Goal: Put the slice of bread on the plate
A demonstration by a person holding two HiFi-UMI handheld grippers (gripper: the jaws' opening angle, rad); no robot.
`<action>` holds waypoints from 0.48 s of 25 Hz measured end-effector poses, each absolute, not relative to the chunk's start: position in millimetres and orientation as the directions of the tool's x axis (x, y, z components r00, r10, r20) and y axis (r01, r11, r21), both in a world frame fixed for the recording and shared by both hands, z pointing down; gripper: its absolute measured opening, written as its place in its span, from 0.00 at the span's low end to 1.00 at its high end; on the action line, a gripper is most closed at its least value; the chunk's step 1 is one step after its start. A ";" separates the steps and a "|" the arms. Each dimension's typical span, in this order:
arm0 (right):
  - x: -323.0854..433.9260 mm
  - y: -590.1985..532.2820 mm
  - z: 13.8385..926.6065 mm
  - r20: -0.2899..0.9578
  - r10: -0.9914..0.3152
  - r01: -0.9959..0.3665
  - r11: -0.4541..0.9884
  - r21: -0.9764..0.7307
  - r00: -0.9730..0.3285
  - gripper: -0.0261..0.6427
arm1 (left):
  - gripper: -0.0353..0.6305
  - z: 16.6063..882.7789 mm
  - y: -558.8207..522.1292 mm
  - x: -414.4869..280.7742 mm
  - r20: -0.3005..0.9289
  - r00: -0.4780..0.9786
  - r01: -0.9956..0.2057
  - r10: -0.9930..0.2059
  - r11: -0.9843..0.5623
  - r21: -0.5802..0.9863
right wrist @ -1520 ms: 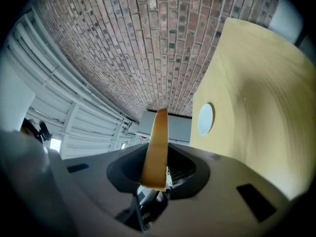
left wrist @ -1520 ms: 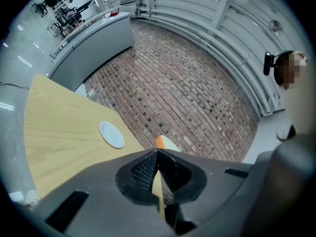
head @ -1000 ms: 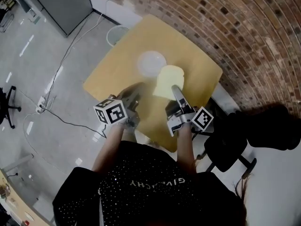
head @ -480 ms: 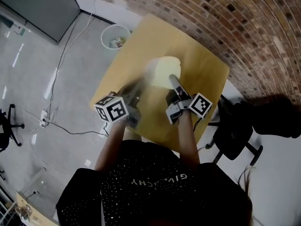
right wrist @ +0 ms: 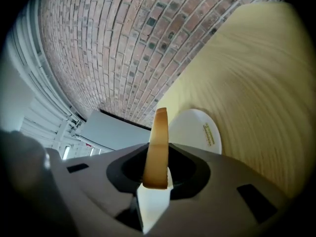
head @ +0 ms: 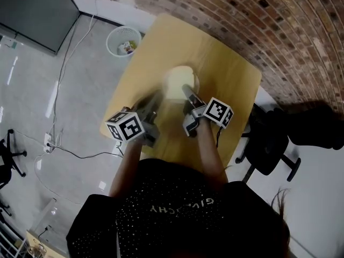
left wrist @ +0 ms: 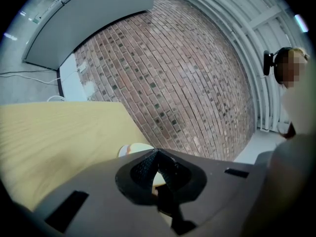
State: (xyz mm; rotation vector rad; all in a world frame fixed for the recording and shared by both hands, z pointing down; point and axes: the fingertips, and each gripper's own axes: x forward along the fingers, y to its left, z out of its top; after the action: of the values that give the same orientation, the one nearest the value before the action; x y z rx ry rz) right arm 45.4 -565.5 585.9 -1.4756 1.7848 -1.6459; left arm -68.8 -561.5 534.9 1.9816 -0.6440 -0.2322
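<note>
- Right gripper point(right wrist: 157, 177) clamping slice of bread point(right wrist: 159, 142) by near edge, jaws narrowly apart on crust.
- Slice's long axis running straight out from jaws. Broad face showing up in head view.
- Plate point(right wrist: 200, 132) lying just ahead, beneath far end of slice. Slice seemingly not touching it yet; blur hindering.
- Left gripper point(left wrist: 158, 172) hanging back over table point(head: 226, 63), jaws pinched together, carrying nothing.
- Right hand nearer plate.

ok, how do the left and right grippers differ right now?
The right gripper is clamped on the bread slice, which stands on edge; the left gripper is shut on nothing. In the head view the right one's tip is at the plate, while the left lies short of it, off to its left. Both carry marker cubes and are above the table.
</note>
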 end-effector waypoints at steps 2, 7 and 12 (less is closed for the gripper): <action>46.6 -564.4 590.4 0.431 -0.797 -0.485 -0.203 -0.850 -0.422 0.18 | 0.07 537.4 -560.7 -68.9 0.112 0.836 -0.342 -0.537 -0.350 0.872; 52.6 -564.4 597.8 0.533 -0.760 -0.611 -0.232 -0.757 -0.372 0.37 | 0.07 537.6 -557.1 -69.9 0.123 0.831 -0.349 -0.542 -0.337 0.874; 59.7 -573.5 589.3 0.610 -0.756 -0.829 -0.170 -0.532 -0.237 0.88 | 0.07 533.8 -558.9 -74.7 0.130 0.820 -0.365 -0.558 -0.334 0.869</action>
State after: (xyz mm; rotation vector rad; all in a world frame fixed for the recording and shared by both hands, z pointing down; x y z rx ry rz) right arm 59.7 -573.5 589.3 -1.9877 2.0741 -1.4600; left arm -74.7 -558.9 533.8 1.9595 -0.6870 -0.2320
